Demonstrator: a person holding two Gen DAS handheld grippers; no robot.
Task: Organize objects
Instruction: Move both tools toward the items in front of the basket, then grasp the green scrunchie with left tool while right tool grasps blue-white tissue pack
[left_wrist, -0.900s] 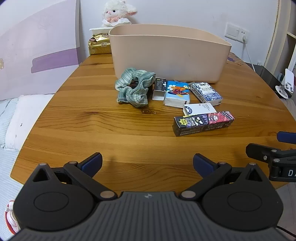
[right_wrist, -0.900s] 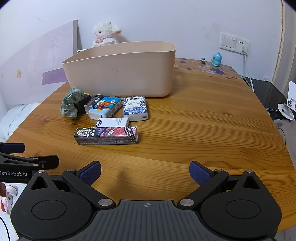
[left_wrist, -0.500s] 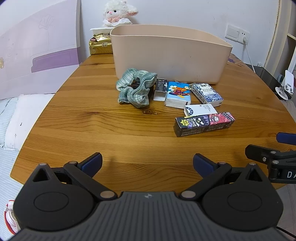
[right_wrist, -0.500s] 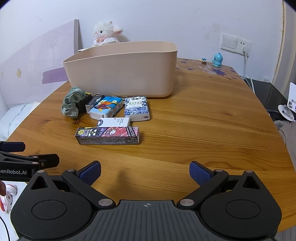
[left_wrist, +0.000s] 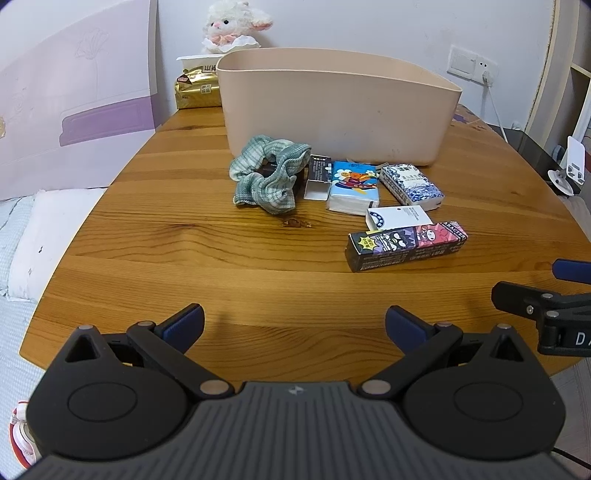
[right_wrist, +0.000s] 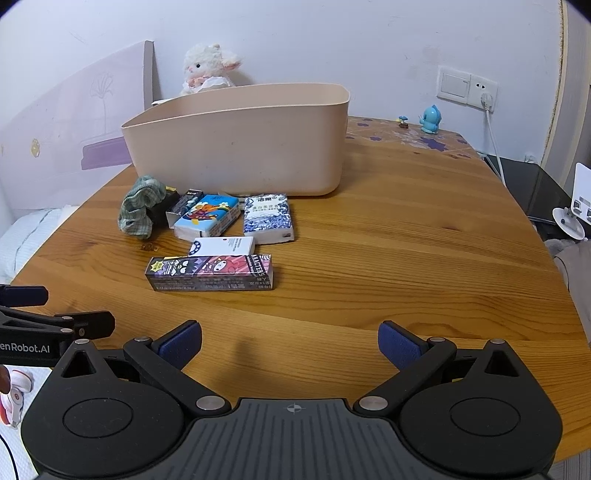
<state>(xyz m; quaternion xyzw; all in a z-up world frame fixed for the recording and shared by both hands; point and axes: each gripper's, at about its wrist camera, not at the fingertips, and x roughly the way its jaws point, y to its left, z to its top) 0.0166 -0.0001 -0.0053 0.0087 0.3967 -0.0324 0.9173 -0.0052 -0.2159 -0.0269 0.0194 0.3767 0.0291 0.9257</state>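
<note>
A beige plastic bin (left_wrist: 334, 110) (right_wrist: 240, 147) stands on the wooden table (left_wrist: 184, 251). In front of it lie a green checked cloth (left_wrist: 269, 173) (right_wrist: 139, 206), a small dark box (left_wrist: 318, 171), a blue cartoon tissue pack (left_wrist: 354, 188) (right_wrist: 207, 220), a blue-and-white patterned pack (left_wrist: 411, 183) (right_wrist: 268, 218), a white card box (left_wrist: 399, 218) (right_wrist: 221, 246) and a long dark cartoon box (left_wrist: 406, 245) (right_wrist: 210, 272). My left gripper (left_wrist: 294, 323) is open and empty above the near table edge. My right gripper (right_wrist: 290, 343) is open and empty, to the right of the left one.
A plush lamb (left_wrist: 232, 27) and a gold packet (left_wrist: 197, 90) sit behind the bin. A blue figurine (right_wrist: 430, 120) stands at the far right near a wall socket (right_wrist: 480, 90) with a cable. A bed (left_wrist: 22, 236) lies left of the table.
Both grippers have moved slightly forward toward the objects. Both stay open, and nothing on the table has moved.
</note>
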